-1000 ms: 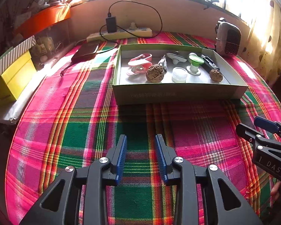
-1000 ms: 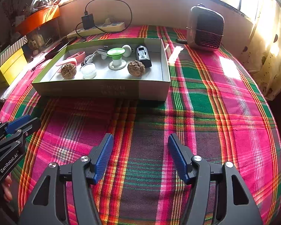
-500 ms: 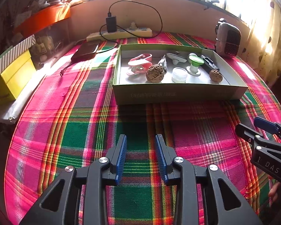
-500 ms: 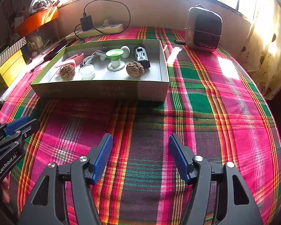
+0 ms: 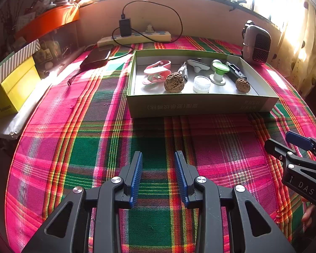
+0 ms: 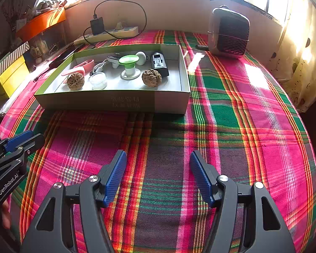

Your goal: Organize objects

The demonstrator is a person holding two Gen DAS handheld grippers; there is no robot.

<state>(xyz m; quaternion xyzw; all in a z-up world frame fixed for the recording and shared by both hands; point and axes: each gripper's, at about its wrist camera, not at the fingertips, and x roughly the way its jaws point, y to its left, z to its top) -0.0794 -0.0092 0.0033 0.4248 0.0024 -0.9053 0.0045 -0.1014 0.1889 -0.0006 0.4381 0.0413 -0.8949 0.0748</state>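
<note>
the left gripper (image 5: 158,168) hangs over the plaid cloth (image 5: 221,143) that covers the tabletop, jaws a narrow gap apart with nothing between them. the right gripper (image 6: 158,168) hangs over the same cloth, jaws wide and empty. in the left wrist view the right gripper enters at 3 o'clock, cut off by the frame edge, with a fingertip of the person's hand just showing below it.

the shallow box (image 6: 115,101) sits at 12 o'clock from both grippers, well apart from them. inside it lie two walnuts (image 6: 151,78), a small clear jar (image 6: 98,81) between them, a green-topped white spool-like piece (image 6: 129,67), a pink clip (image 5: 158,71) at the box's 9 o'clock end, and a black oblong device (image 6: 159,63) toward its 3 o'clock end. behind the spool are white and metal items that overlap and are hard to make out. printing on the box's near wall is too blurred to read.

past the box, a power strip (image 5: 137,38) lies at 12 o'clock with a black adapter plugged in, and a small mesh-fronted heater (image 6: 229,33) stands at 1 o'clock. a yellow box (image 5: 12,86) sits at 9 o'clock, partly cut off. the window above is washed out by glare.
</note>
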